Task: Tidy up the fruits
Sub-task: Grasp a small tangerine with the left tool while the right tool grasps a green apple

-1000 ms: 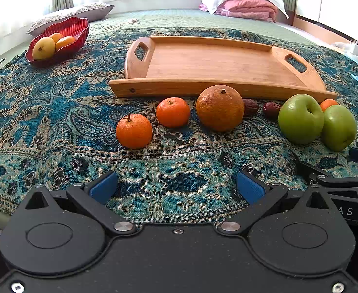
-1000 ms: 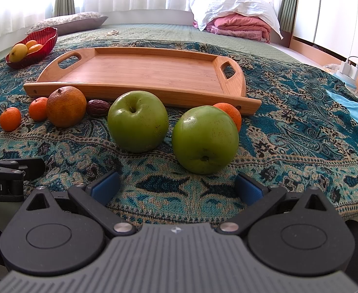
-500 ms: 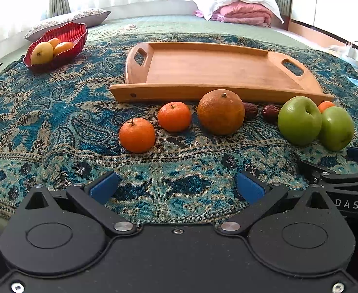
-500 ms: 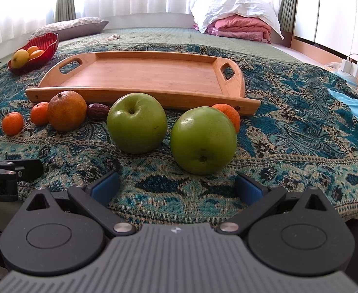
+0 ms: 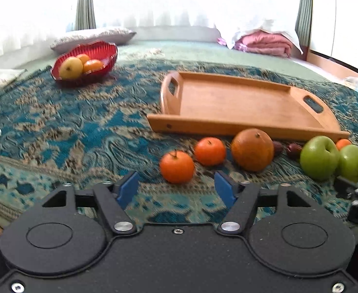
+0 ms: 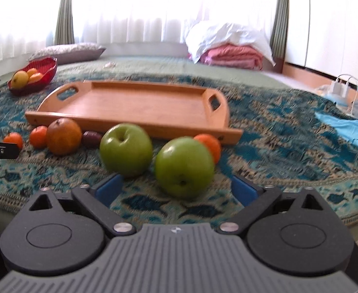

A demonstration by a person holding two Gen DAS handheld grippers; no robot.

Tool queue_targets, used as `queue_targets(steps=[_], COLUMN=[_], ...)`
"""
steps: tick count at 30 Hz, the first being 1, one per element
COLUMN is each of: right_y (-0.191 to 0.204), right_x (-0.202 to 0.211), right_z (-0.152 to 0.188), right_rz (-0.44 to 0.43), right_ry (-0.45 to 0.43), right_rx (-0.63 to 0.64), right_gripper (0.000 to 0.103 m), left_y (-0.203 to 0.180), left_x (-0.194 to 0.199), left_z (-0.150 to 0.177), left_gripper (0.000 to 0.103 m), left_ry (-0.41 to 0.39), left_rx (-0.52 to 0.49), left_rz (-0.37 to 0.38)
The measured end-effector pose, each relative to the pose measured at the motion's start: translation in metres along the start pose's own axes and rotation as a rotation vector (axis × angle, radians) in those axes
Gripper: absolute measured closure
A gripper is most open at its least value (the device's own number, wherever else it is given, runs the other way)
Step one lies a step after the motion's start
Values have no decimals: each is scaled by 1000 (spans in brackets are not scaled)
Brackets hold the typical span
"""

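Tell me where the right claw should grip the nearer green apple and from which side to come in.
Grip the nearer green apple across its widest middle, coming straight in from the front. The open right claw already faces it, pads either side. It lies tipped, its end toward the camera, so the round flanks are free. The other green apple sits close on its left; the left pad has little room.
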State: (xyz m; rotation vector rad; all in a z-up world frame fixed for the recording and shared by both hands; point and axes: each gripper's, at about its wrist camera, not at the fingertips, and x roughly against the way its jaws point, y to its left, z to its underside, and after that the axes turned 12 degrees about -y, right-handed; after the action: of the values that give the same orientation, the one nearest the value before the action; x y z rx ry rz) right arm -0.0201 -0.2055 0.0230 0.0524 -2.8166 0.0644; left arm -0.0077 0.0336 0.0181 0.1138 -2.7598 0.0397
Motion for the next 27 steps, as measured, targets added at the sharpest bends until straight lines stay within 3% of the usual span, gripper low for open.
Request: queue_targets(steps=[3, 8, 17, 19, 20, 22, 27], right_y=[-4, -2, 1, 1, 1, 1, 2], right_x=[-1, -5, -17, -19, -20, -23, -22], right_z=[-2, 1, 4, 6, 7, 7, 6], right_rz=[11, 28, 38, 38, 38, 39, 46], right_ry=[-18, -27, -29, -29, -29, -26, -44], right_rx=[-21, 16, 33, 32, 31, 36, 29], right_gripper=[19, 31, 35, 35, 36, 41, 43], left_y=[1, 1, 1, 1, 1, 0, -4], left_x=[-5, -14, -27, -28, -29, -28, -17], left_z=[-1, 4, 9, 10, 10, 9, -1], left_gripper=[53, 58, 61, 64, 72, 72, 72], left_ry=[-10, -11, -15, -24, -28, -34, -87], left_rx=[-12, -26, -23, -22, -22, -20, -26], left_rz=[11, 6, 3, 8, 12, 15, 23])
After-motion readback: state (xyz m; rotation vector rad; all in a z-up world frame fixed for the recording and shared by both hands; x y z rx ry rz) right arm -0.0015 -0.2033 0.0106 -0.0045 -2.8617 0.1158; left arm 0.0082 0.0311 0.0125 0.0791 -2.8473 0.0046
